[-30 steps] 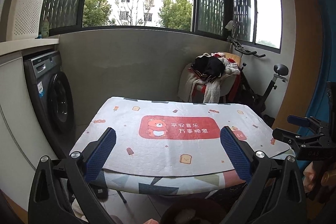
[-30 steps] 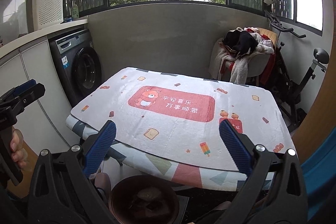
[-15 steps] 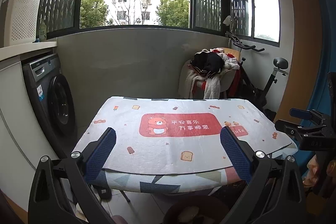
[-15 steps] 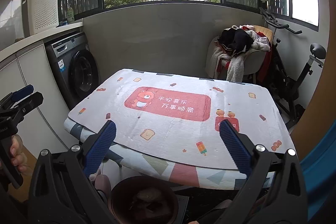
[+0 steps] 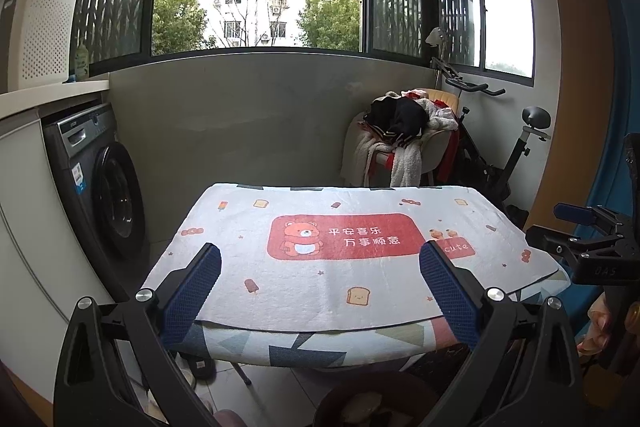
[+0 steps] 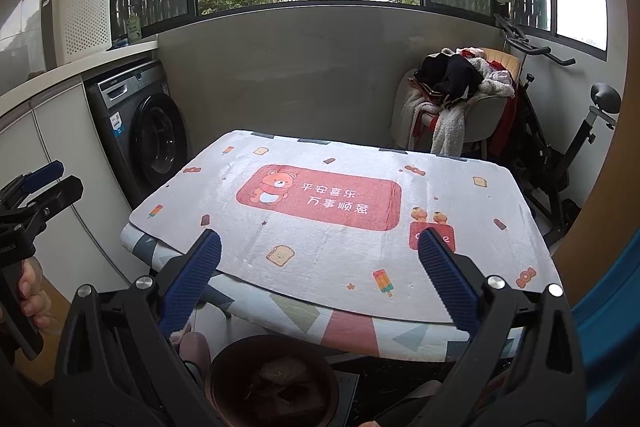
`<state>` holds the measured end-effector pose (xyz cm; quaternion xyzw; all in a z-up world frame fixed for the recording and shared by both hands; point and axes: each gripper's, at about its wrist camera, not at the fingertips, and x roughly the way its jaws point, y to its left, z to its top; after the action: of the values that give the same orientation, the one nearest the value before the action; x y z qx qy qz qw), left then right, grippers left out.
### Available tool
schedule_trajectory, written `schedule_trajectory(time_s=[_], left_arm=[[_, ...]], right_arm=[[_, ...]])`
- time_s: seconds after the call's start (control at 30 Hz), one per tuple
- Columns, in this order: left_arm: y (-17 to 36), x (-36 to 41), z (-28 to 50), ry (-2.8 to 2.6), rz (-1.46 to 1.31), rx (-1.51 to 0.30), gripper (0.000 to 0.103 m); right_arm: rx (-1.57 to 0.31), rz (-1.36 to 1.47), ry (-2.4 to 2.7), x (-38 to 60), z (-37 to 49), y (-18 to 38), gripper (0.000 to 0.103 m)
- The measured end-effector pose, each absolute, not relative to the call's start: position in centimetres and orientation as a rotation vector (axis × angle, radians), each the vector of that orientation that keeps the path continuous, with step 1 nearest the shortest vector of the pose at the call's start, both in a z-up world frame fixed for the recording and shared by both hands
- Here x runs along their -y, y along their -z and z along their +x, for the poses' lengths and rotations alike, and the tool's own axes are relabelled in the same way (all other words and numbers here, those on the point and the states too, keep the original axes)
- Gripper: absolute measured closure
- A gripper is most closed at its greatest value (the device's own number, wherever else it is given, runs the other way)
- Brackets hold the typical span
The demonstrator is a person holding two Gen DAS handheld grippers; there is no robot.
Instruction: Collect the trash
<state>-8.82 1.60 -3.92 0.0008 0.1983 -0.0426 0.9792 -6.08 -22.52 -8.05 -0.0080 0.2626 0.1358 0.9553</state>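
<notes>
A round dark brown bin [image 6: 274, 383] with crumpled trash inside stands on the floor below the table's near edge; its rim also shows in the left wrist view [image 5: 372, 405]. My left gripper [image 5: 320, 259] is open and empty, held in front of the table. My right gripper [image 6: 319, 249] is open and empty over the table's near edge. Each gripper shows from the side in the other's view: the right one [image 5: 588, 243], the left one [image 6: 32, 203]. No loose trash shows on the table.
The table [image 5: 304, 291] carries a white cloth with a red bear panel [image 6: 320, 197]. A washing machine [image 6: 148, 131] stands at the left under a counter. A chair piled with clothes [image 6: 456, 99] and an exercise bike [image 6: 568, 147] stand at the back right.
Both grippers have drawn back and lifted slightly, so the table sits a little farther and lower in view. Both stay open and empty.
</notes>
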Motion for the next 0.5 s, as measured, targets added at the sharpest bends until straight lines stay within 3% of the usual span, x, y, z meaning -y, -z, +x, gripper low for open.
schedule_trajectory(time_s=[0.5], left_arm=[[4.2, -1.87, -8.31, 0.092, 0.018, -0.409, 0.006]], right_arm=[[-0.537, -0.02, -0.279, 22.39, -5.93, 7.94, 0.006]])
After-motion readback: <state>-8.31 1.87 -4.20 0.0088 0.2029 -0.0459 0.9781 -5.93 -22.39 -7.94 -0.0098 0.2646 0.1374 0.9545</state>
